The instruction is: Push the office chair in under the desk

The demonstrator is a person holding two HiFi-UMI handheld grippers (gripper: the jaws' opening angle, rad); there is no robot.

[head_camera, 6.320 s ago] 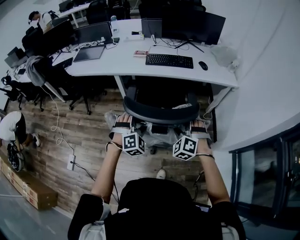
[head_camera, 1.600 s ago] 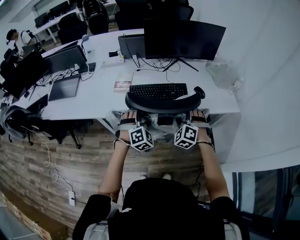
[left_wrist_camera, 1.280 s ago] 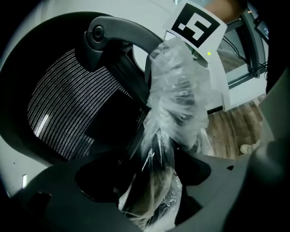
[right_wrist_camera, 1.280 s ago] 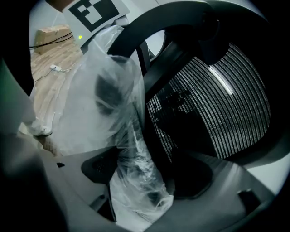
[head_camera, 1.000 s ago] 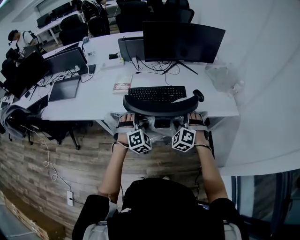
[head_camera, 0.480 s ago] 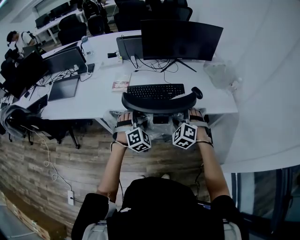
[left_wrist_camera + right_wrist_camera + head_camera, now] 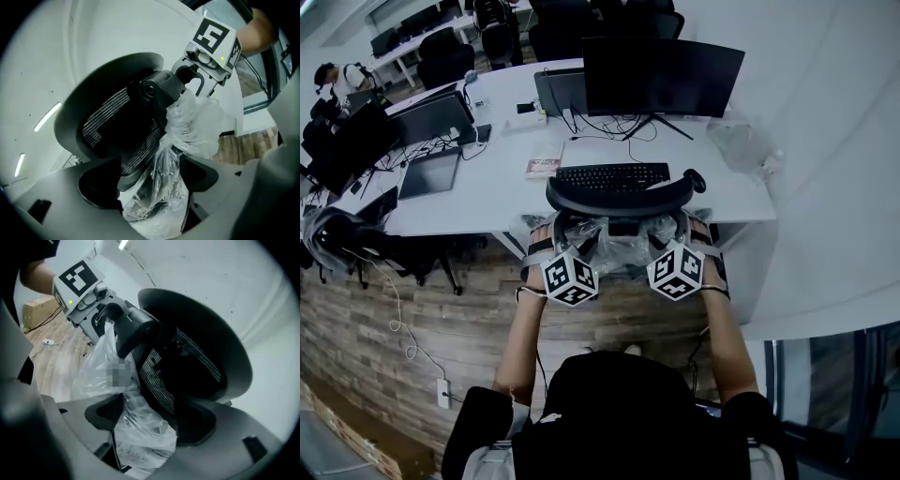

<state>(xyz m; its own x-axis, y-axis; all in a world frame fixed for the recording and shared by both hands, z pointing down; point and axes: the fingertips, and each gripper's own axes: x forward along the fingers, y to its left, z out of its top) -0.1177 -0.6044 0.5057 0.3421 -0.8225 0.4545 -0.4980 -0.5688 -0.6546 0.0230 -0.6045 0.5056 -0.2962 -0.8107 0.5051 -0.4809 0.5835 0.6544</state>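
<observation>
The black mesh office chair [image 7: 619, 198] stands with the top of its backrest at the front edge of the white desk [image 7: 487, 208], just before the keyboard [image 7: 614, 174]. Clear plastic wrap [image 7: 614, 242] hangs on the back of the chair. My left gripper [image 7: 565, 246] holds the backrest's left edge and my right gripper [image 7: 680, 239] the right edge. In the left gripper view the jaws of the left gripper [image 7: 150, 185] sit on the mesh edge and plastic [image 7: 187, 126]. The right gripper [image 7: 157, 420] clamps the same way on the backrest [image 7: 197, 366].
A monitor [image 7: 664, 77], a mouse [image 7: 697, 178], a laptop [image 7: 431, 173] and cables lie on the desk. A white wall [image 7: 834, 187] runs close on the right. Another black chair [image 7: 337, 234] stands at the left on the wood floor [image 7: 441, 319].
Since the oldest frame the chair has rolled forward from well short of the desk up to its edge. Over the last second it and both grippers have hardly shifted.
</observation>
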